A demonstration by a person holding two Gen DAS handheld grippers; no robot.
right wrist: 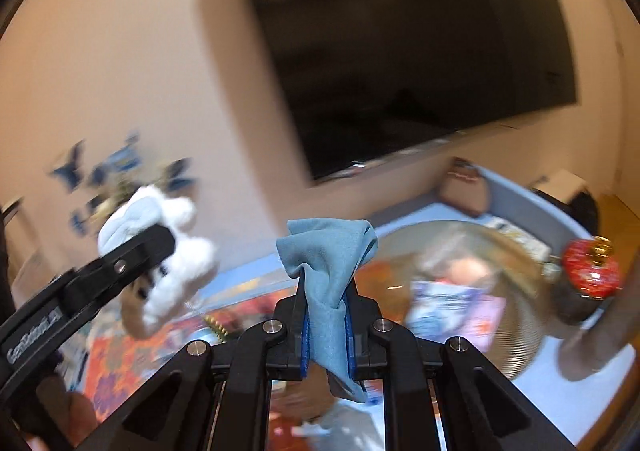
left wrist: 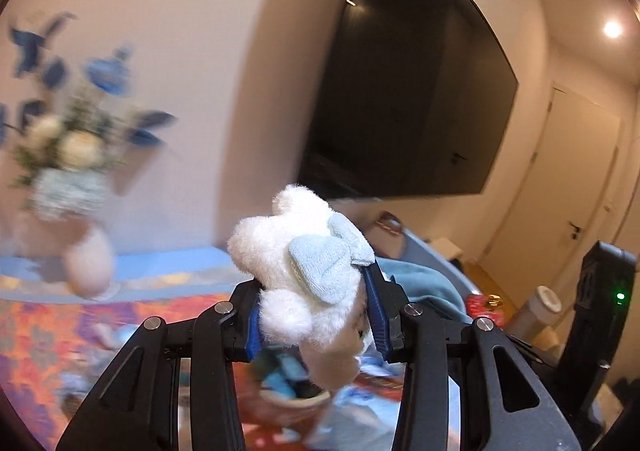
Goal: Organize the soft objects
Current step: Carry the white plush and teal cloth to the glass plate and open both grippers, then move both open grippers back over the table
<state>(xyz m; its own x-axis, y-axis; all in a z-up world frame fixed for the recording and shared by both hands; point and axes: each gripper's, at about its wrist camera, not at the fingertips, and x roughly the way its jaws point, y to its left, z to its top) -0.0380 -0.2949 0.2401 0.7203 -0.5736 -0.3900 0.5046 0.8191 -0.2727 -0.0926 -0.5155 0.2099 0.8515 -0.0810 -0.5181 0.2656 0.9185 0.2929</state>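
Carrying step — left claw clamps the white plush toy, right claw pinches the blue cloth; next, each likely needs a drop spot.

From my right wrist view, the only lettering is white print along the side of the left hand-held gripper, at the near left edge, too blurred to read. Nothing else carries text.
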